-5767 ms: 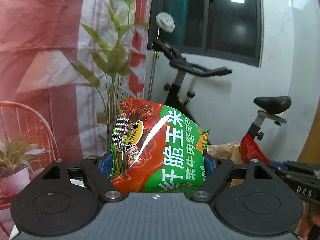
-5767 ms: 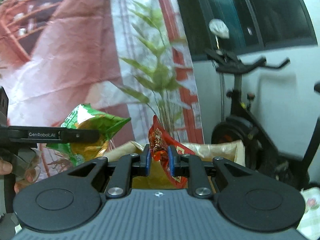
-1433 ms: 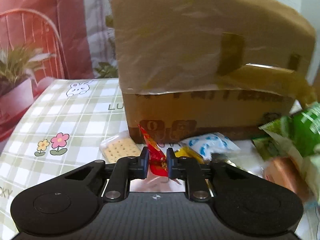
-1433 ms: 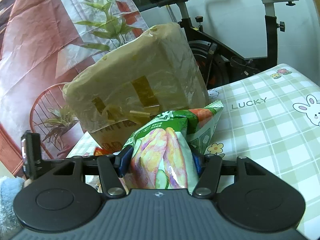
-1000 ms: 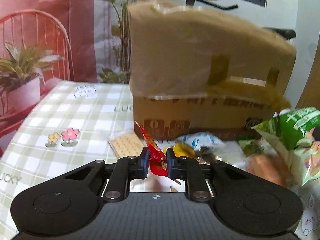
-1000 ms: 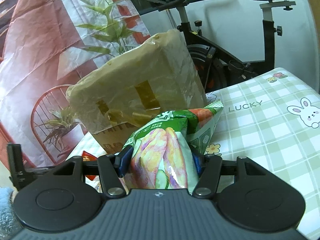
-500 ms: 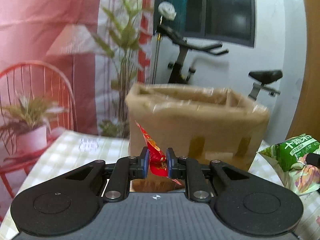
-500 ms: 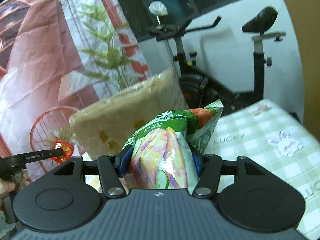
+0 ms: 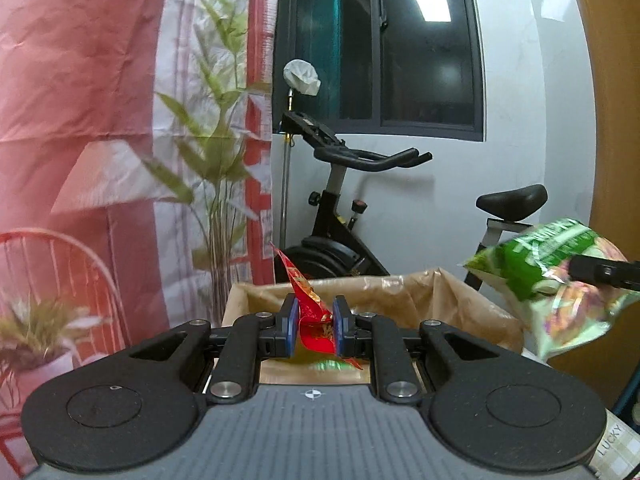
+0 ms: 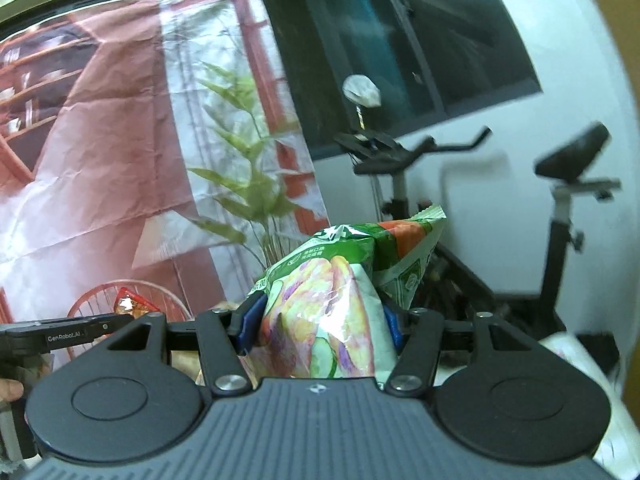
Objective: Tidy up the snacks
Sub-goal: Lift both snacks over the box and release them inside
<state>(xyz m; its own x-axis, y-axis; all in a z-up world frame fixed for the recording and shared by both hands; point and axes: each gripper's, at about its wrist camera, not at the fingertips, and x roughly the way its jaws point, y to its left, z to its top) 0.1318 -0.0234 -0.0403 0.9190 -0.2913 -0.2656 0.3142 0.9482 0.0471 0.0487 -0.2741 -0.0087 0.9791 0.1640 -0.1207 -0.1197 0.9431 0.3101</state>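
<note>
Two snacks are in the air at once. The left gripper (image 9: 314, 328) has its fingers clamped on a small red packet (image 9: 310, 312), which sticks up toward 11 o'clock from the blue pads. The right gripper (image 10: 320, 324) has its fingers closed around a puffy green chip bag (image 10: 340, 304), held wide by the bag's bulk; in the left view the same bag (image 9: 552, 280) hangs at 3 o'clock.

Just changed: both hands have come up off the counter (image 9: 618, 446). A second ago the left camera faced the side wall of the cardboard box, with loose snacks lying at its foot; now it looks over the rim into the open, plastic-lined cardboard box (image 9: 400, 292), which sits at 12 o'clock just beyond the red packet. The right view has lifted likewise, from box side and checked cloth to the exercise bike (image 10: 460, 200) and window. Grip on both items looks unchanged through the lift.

Meaning for the task: pick-up is done for this pair and both are raised high enough to clear the rim, so the drop into the box is likely next. Red packet looks almost above the opening; the green bag looks off to the right of it, probably needs to come inward first.

Versus the oldest frames: the same sort of carry above the box, but with different items and roles swapped, the left then holding a big green-red bag, the right a red packet.
</note>
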